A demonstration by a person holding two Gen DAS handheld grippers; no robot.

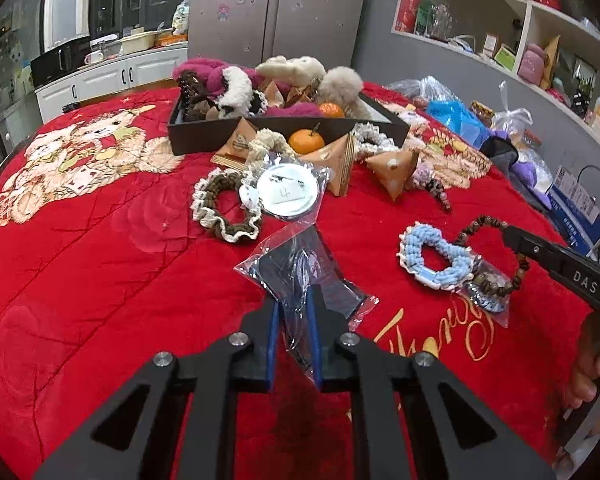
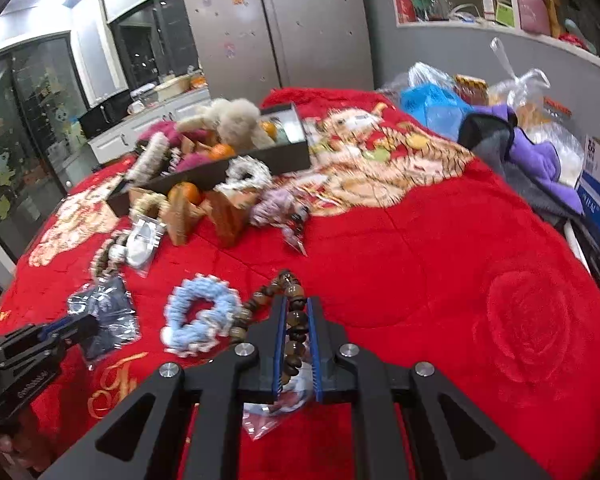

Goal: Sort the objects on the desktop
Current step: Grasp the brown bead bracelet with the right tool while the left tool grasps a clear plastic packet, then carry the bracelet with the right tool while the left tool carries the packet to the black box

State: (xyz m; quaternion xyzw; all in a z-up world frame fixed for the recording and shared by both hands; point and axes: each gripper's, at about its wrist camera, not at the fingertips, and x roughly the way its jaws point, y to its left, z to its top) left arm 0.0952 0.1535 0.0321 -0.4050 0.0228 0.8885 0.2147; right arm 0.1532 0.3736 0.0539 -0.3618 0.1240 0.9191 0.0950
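Lower centre of both views: left gripper [image 1: 294, 332] pinched a clear plastic bag with dark contents [image 1: 300, 276]; right gripper [image 2: 296, 344] pinched a brown wooden bead bracelet [image 2: 290, 320]. Risk: slippery bag sliding out, bracelet snagging the adjacent light-blue knitted scrunchie [image 2: 198, 316] at lower left.

Indoor artificial light, fairly bright and even in your left wrist view; colours saturated, the red blanket [image 1: 100, 264] nearly clipping. You get a soft shadow on the cloth directly under the left gripper [image 1: 294, 320]. Clear plastic bag [image 1: 300, 272] between its fingers shows small specular glints. Left view is sharp across the centre.

Your right wrist view is visibly motion-blurred: the blue scrunchie [image 2: 198, 320] and the dark box [image 2: 220, 176] smear; the right gripper [image 2: 296, 328] itself stays crisp. Ceiling light glares at upper left. Both views bow strongly at the edges, with dark vignetted corners; the fridge [image 2: 268, 24] reflects dully.
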